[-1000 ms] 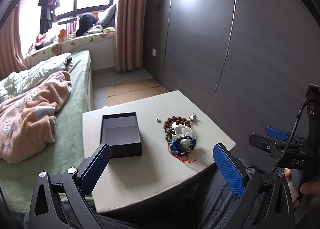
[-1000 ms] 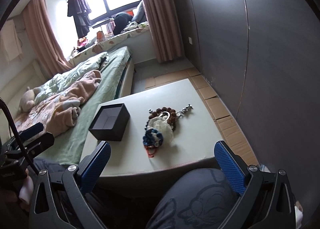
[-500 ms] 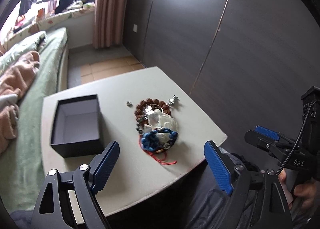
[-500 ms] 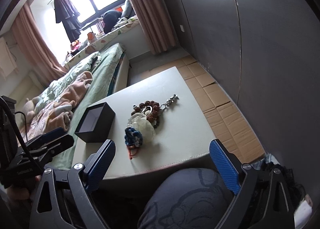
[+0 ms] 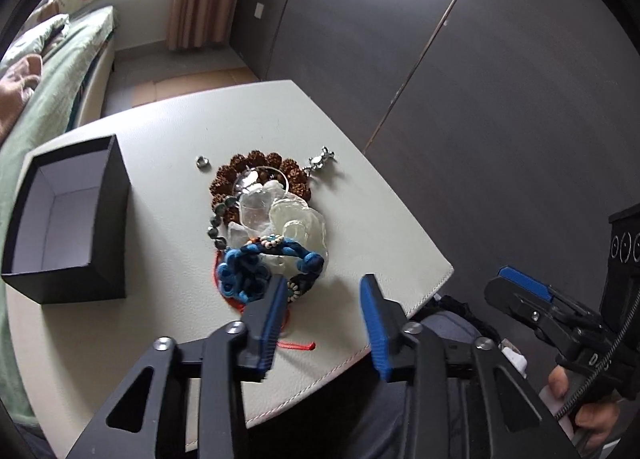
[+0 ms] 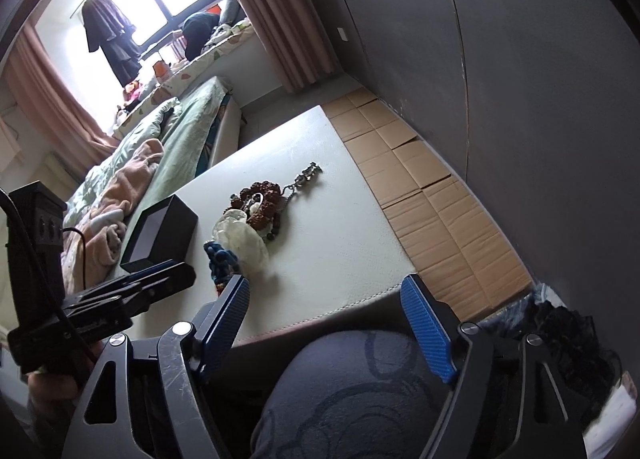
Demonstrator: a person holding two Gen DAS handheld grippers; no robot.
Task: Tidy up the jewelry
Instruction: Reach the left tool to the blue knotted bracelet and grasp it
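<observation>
**Left gripper nearest the blue bracelet**

The jewelry pile [image 5: 264,219] lies mid-table [image 5: 380,227], its long axis running away from the operator; the blue braided bracelet [image 5: 256,267] forms the near end, just ahead and left of the left gripper [image 5: 322,299], fingers apart and empty; the open black box [image 5: 104,219] stands left; the right gripper [image 6: 324,299], fingers wide apart, hangs off the table edge, farther away.

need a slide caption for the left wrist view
Open left gripper nears the blue braided bracelet in a jewelry pile beside an empty black box.
</observation>
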